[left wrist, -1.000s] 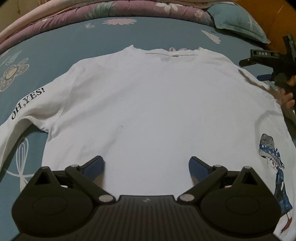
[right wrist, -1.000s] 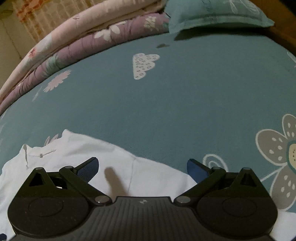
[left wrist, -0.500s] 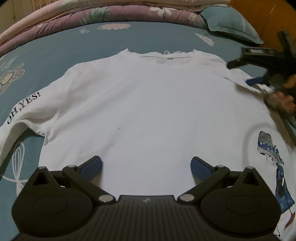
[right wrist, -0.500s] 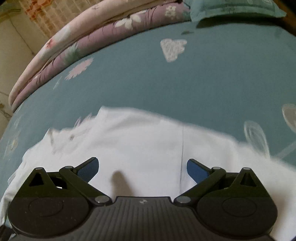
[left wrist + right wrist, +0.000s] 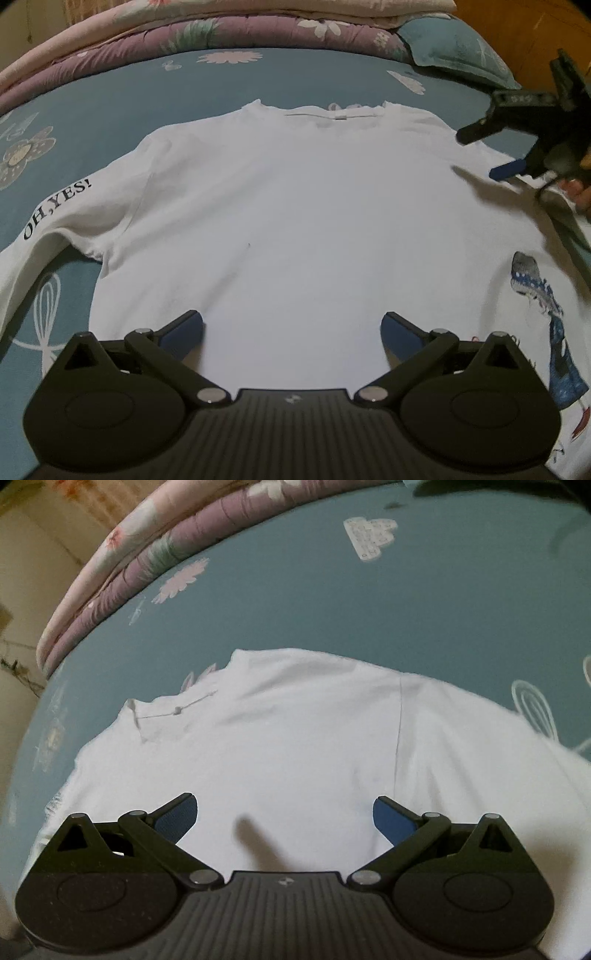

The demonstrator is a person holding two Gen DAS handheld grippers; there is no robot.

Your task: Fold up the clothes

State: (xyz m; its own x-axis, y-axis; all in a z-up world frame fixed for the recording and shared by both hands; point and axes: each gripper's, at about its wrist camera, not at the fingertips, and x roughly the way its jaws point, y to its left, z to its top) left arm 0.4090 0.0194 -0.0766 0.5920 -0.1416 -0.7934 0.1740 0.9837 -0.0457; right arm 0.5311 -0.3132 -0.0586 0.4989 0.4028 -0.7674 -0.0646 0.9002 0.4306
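One white long-sleeved shirt (image 5: 295, 221) lies spread flat on a teal bedsheet (image 5: 110, 92). Two grippers hover over it, both spread wide and empty: left gripper (image 5: 291, 328) near its hem, right gripper (image 5: 284, 808) over one shoulder. Folded quilts (image 5: 184, 33) and one pillow (image 5: 454, 44) lie beyond.

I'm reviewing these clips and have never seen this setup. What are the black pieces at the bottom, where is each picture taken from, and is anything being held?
There is no robot here: a person carries a hand-held gripper in each hand, each with a camera looking along its two blue-padded fingers. One picture comes from the left hand-held gripper, the other from the right hand-held gripper. A white long-sleeved shirt lies spread flat on a teal flowered bedsheet, with folded quilts behind. Both have open jaws and hold nothing.
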